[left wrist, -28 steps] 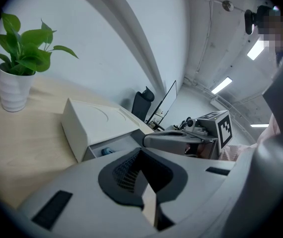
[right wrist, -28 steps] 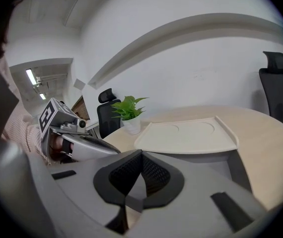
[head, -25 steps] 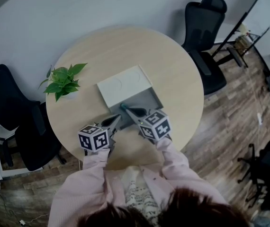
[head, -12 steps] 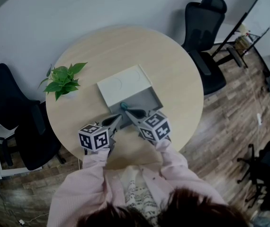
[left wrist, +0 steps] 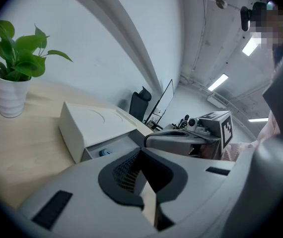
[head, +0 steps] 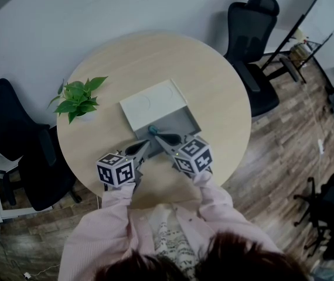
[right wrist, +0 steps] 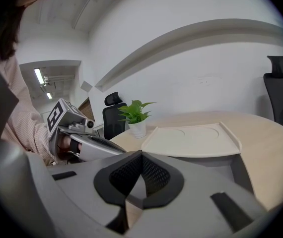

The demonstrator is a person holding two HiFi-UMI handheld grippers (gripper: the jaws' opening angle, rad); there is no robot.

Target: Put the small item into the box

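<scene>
**Small item lies in the open box, both tongs closed**

On the round wooden table [head: 214, 92] stands the box [head: 154, 105]. Its white cover sits over the far half, and the grey inner tray [head: 181, 123] is open on the side toward the person. The small teal item [head: 153, 130] lies inside this tray, close to the edge of the white cover; the left gripper view shows it there too [left wrist: 104, 152], and nothing holds it.

The right gripper [head: 157, 136] points into the tray with its tip just beside the item. Its jaws are together and nothing is between them. The left gripper [head: 146, 146] is at the near left corner of the tray, also with its jaws together and empty. The two grippers are side by side, near each other.

A green plant in a white pot [head: 78, 98] stands on the table to the left of the box, well apart from it.
</scene>
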